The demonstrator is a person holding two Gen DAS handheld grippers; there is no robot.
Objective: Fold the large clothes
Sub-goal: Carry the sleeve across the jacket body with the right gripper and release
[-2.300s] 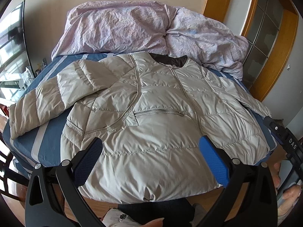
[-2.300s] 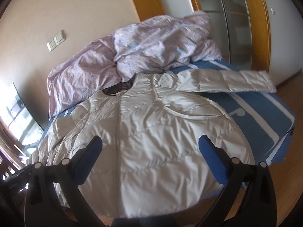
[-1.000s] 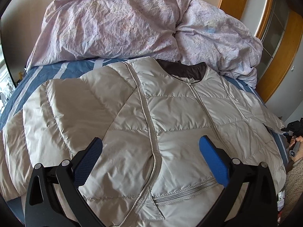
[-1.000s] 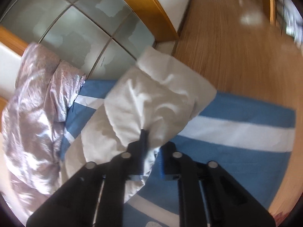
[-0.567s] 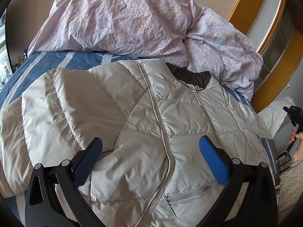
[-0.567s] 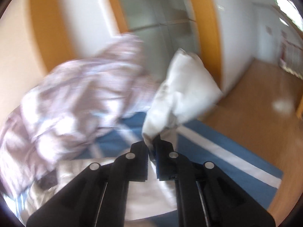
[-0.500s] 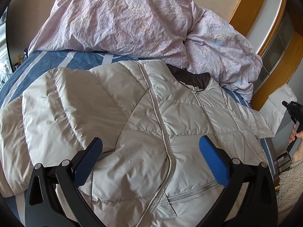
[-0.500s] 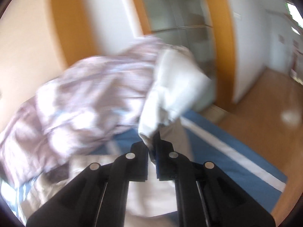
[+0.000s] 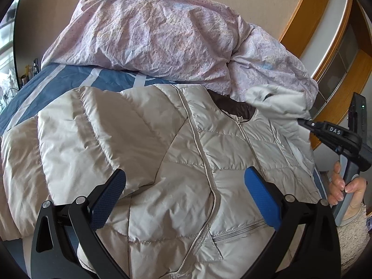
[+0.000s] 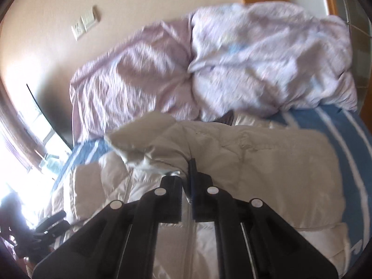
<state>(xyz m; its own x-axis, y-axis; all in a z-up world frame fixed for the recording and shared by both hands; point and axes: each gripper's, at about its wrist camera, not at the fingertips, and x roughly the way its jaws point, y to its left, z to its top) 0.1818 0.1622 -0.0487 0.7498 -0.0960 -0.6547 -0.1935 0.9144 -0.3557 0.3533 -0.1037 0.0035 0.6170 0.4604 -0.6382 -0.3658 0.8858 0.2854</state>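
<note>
Quilted jacket (image 9: pixel 176 162), pale grey and padded, is shown spread front-up on a blue striped bed (image 9: pixel 69 81), its dark collar (image 9: pixel 232 107) toward a heap of lilac bedding (image 9: pixel 162 34). One sleeve (image 9: pixel 76 134) is laid across the chest on the left of the left wrist view. The other sleeve (image 10: pixel 148 141) is pinched near its cuff by the right hand-held gripper (image 10: pixel 189 179), whose jaws are closed tight on the fabric, and is held lifted above the body of the garment. The left hand-held gripper (image 9: pixel 183 197) is seen with jaws wide apart, nothing between them, hovering over the jacket's front. The garment is judged light, soft and springy, with a smooth shell likely to slide and puff back after folding. Hold is best taken at cuffs, hem corners or seams, where the filling is thin and a firm pinch can be kept.
</note>
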